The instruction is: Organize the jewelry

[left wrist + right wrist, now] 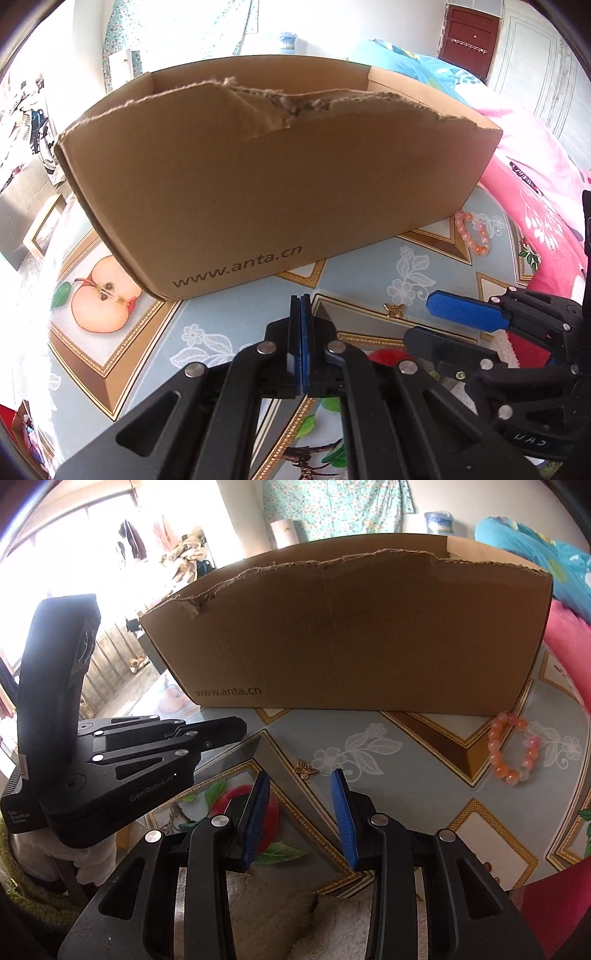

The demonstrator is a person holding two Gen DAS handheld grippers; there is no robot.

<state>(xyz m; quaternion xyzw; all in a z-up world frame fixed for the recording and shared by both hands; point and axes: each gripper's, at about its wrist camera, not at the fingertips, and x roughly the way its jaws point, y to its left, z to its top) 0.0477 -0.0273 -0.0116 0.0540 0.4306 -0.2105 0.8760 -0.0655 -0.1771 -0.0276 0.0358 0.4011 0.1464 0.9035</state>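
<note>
Now I'm lining my open right gripper (301,775) on the charm (304,768) before the box (351,635). Left gripper (301,306) is closed, empty. Next: lower, pinch.

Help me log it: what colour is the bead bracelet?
Pink-orange bead bracelet; right wrist view.

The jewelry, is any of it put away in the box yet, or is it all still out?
Nothing looks done: the cardboard box's inside is hidden. Nothing is in hand: the right gripper is open just short of the butterfly charm, and the left gripper is shut on nothing. Left to do: the charm and the pink bead bracelet both lie on the tablecloth.
</note>
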